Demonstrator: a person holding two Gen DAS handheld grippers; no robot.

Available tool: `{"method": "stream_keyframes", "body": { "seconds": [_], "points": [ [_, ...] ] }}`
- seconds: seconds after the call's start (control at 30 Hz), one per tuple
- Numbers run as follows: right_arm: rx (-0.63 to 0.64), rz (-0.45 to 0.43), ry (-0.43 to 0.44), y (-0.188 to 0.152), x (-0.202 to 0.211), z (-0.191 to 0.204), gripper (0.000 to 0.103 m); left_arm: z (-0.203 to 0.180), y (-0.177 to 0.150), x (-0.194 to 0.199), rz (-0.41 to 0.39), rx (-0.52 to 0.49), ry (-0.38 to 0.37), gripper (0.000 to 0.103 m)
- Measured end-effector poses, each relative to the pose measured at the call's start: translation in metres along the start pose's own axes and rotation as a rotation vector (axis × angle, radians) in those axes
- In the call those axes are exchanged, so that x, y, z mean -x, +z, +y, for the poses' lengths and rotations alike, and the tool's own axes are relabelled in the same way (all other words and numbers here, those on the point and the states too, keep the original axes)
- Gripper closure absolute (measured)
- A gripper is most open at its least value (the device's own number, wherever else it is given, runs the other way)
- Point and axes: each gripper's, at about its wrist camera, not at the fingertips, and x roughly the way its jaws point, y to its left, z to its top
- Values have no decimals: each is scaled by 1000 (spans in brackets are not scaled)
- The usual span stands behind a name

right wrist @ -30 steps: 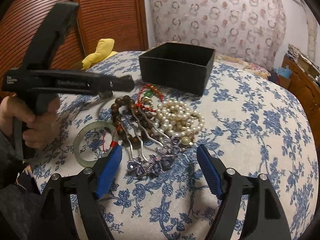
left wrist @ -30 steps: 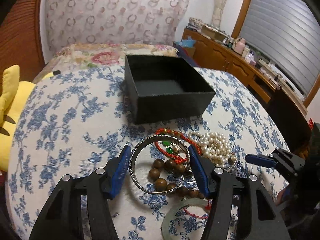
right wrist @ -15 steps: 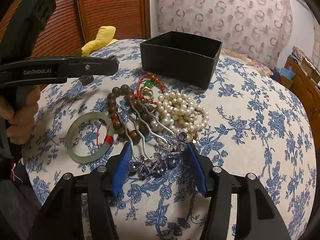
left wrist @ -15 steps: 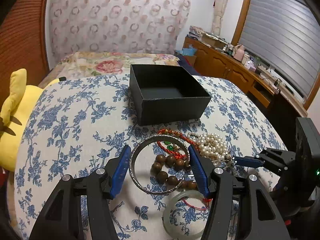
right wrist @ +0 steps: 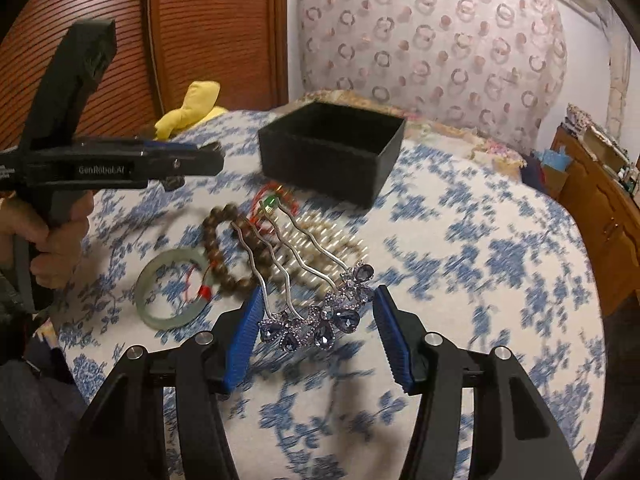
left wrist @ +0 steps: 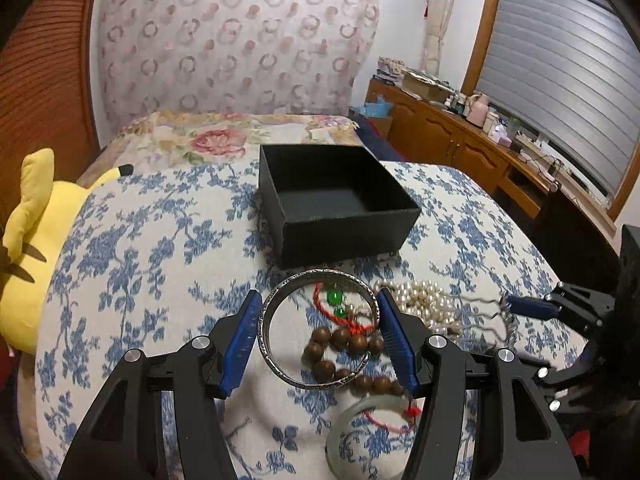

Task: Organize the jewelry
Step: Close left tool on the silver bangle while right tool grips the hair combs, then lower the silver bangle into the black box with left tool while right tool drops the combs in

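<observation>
Silver bangle (left wrist: pixel 318 330) clamped between left hand-held gripper (left wrist: pixel 320 338) pads

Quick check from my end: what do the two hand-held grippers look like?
Both match: the left hand-held gripper and right hand-held gripper have black angular frames, silver bolts and ribbed blue finger pads. The left one's side carries white lettering. No cables visible.

Ring-patterned curtain (left wrist: pixel 240 40), wooden dresser (left wrist: pixel 452 148), shuttered window (left wrist: pixel 560 72)

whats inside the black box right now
The black box looks empty: the left wrist view shows bare dark floor and inner walls. The near wall hides the strip of floor just behind it. In the right wrist view the inside is too dark to read.
</observation>
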Motion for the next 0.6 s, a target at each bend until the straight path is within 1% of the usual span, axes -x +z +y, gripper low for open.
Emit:
{"method": "stream_keyframes", "body": {
  "seconds": [0.17, 0.3, 0.4, 0.6],
  "points": [
    [12, -38, -25, 24, 2, -18, 45, -2, 22, -3, -23, -16, -3, 47],
    [24, -50, -42, 45, -9, -33, 45, 0, 38, -9, -32, -18, 1, 47],
    [20, -58, -52, 59, -18, -46, 45, 1, 53, -18, -29, -17, 2, 47],
    [1, -62, -45, 80, -34, -73, 45, 1, 81, -45, -12, -27, 11, 47]
  ]
}}
